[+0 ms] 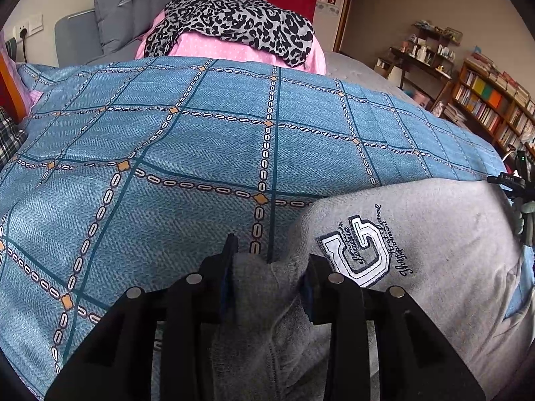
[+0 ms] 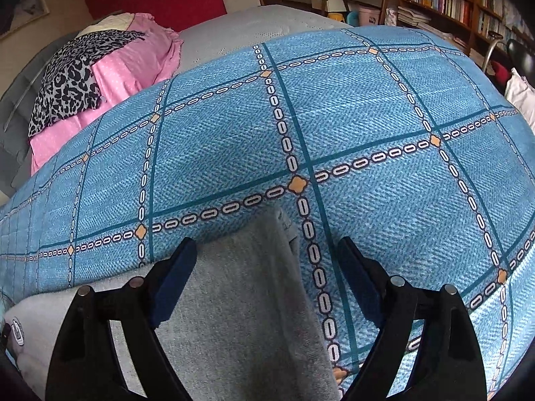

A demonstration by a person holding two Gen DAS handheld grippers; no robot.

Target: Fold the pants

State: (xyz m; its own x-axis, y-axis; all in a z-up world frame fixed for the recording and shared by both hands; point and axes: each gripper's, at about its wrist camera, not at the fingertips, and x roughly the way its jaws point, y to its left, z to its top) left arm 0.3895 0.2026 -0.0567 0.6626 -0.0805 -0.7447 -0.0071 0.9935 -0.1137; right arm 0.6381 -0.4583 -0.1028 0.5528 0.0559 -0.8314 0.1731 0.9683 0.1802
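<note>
Left wrist view puts the grey pants (image 1: 434, 254) right under you: they lie on the blue checked bedspread (image 1: 167, 153), with the embroidered letter patch (image 1: 357, 250) facing up just to the right of your left gripper (image 1: 271, 264). Its jaws are closed down on a bunched ridge of the grey fleece, which stands up between the pads, so you have a firm pinch on what looks like an edge or corner of the garment. That grip makes sense as the anchor for carrying a layer over.

Your right gripper (image 2: 267, 260) is a different story. In the right wrist view its jaws stand wide apart, empty, straddling a narrow strip of the pants (image 2: 244, 300) that runs away from you and ends on the bedspread (image 2: 384, 127). Neither blue pad (image 2: 174, 277) seems to press the cloth; I judge you are lined up to take hold there, so both ends lift together and the fold stays square.

Farther back, a leopard-print cloth (image 1: 230, 16) sits on top of pink bedding (image 1: 214, 48), well apart from your work. A bookshelf (image 1: 495, 107) stands beyond the bed's far side.
</note>
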